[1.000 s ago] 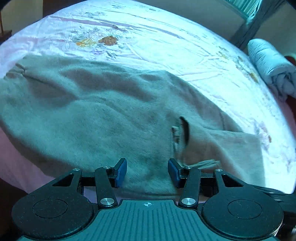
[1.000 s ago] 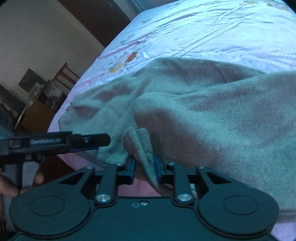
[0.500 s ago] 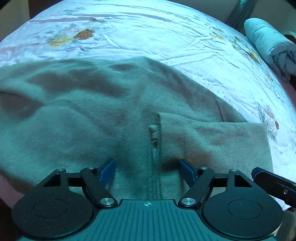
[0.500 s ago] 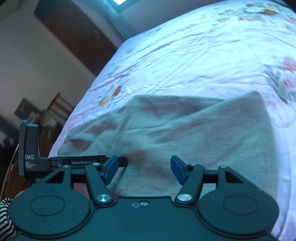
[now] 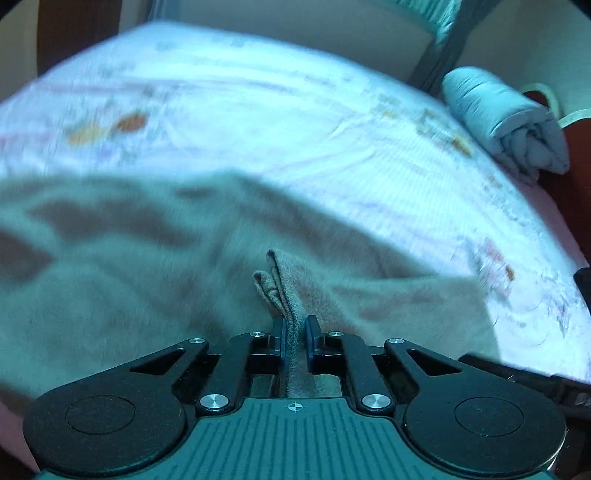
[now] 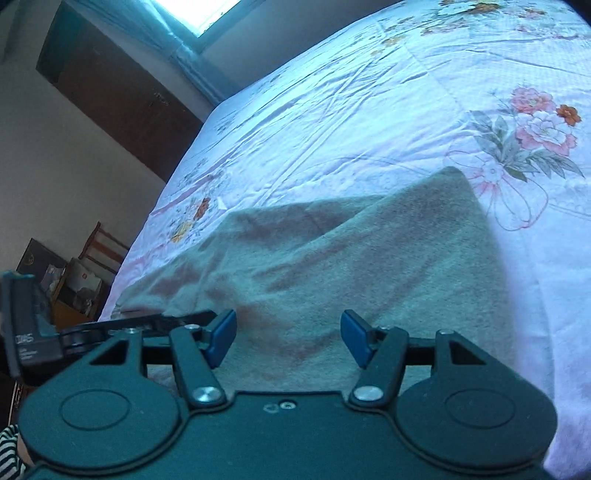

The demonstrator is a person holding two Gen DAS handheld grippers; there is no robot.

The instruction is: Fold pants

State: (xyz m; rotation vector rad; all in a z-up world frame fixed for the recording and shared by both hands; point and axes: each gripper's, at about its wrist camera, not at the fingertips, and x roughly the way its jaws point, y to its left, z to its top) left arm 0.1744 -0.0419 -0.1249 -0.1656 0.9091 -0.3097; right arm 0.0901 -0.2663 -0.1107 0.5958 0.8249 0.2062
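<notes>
Pants [image 5: 147,295] lie on the bed, one edge pinched for the fold.
Left gripper [image 5: 294,332] fingers clamp a bunched fabric ridge between them, probably to carry it over; right gripper [image 6: 288,338] fingers stand apart above flat cloth; beyond both, the floral bed [image 6: 369,92].

Floral bed [image 6: 369,92] carries pants [image 6: 351,266] and rolled blanket [image 5: 502,118].

We're in a home bedroom: a bed [image 6: 369,92] under a flowered sheet, a rolled quilt [image 5: 506,122] at its edge, a dark wooden wardrobe [image 6: 122,88] by the curtained window [image 6: 207,14], and a wooden chair [image 6: 103,243] alongside.
</notes>
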